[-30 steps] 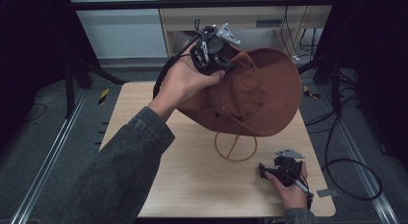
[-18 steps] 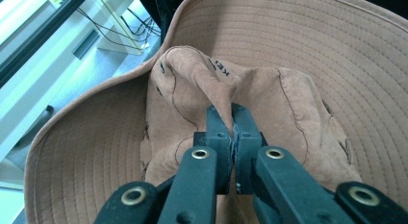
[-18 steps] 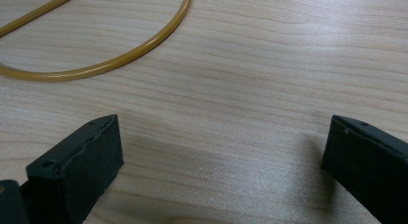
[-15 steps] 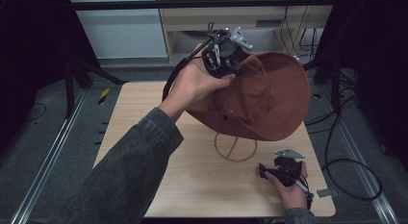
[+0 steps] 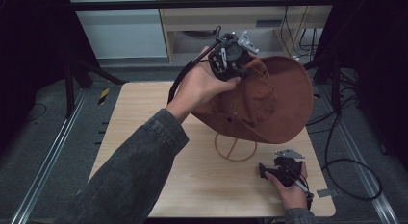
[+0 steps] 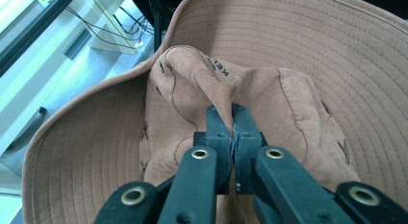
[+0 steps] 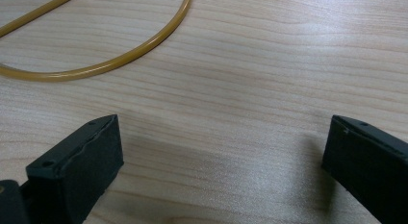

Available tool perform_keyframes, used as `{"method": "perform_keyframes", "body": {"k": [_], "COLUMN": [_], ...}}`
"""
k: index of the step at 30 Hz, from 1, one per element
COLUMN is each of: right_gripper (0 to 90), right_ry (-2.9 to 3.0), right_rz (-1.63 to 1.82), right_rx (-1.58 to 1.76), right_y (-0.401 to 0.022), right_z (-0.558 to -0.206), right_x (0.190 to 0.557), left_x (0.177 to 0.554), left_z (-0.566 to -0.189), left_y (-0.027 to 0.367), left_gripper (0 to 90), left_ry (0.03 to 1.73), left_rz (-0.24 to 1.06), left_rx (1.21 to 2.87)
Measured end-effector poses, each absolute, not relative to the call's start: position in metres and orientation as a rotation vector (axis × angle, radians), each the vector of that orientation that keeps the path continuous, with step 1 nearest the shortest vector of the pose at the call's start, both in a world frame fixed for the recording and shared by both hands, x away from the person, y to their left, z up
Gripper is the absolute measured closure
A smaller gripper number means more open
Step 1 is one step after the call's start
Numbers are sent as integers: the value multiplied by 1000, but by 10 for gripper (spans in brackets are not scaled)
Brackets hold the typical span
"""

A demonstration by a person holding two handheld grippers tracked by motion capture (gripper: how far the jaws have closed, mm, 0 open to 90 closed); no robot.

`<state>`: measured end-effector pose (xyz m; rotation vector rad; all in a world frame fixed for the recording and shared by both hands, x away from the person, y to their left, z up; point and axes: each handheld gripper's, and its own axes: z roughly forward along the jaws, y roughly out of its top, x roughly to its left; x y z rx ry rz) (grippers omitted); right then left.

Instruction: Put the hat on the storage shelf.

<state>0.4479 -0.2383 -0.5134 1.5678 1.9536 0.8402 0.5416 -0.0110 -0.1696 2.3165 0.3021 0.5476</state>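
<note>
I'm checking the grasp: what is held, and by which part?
The left hand-held gripper pinches the brown hat by a fold of its crown.

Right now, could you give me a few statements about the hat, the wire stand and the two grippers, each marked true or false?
1. The left gripper is shut on a fold of the brown hat's crown. True.
2. The right gripper grips the wire stand. False: its jaws stand open over bare table, apart from the stand's ring.
3. The hat lies flat on the table. False: it is held up, over the stand.
4. The right gripper rests near the table's near right corner. True.
5. The hat is blue. False: it is brown.
</note>
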Motion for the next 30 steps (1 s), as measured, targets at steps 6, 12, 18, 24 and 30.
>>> {"method": "perform_keyframes", "body": {"k": [6, 12, 18, 24, 30], "right_gripper": [5, 5, 5, 5, 5], "right_ry": [1954, 1954, 1954, 1954, 1961], "right_rz": [840, 839, 839, 839, 833], "right_rx": [1568, 1568, 1566, 1566, 1541], "right_y": [-238, -238, -238, -238, -240], "right_z": [-513, -513, -513, -513, -513], "right_x": [448, 448, 448, 448, 449], "left_x": [543, 545, 548, 549, 552], "left_z": [-174, -180, -186, -189, -194], "left_y": [-14, -18, -21, -23, -24], "left_gripper": [881, 881, 881, 881, 881], "left_ry": [301, 300, 303, 303, 307], "left_rz": [536, 527, 518, 515, 506], "left_rx": [2321, 2334, 2343, 2350, 2365]}}
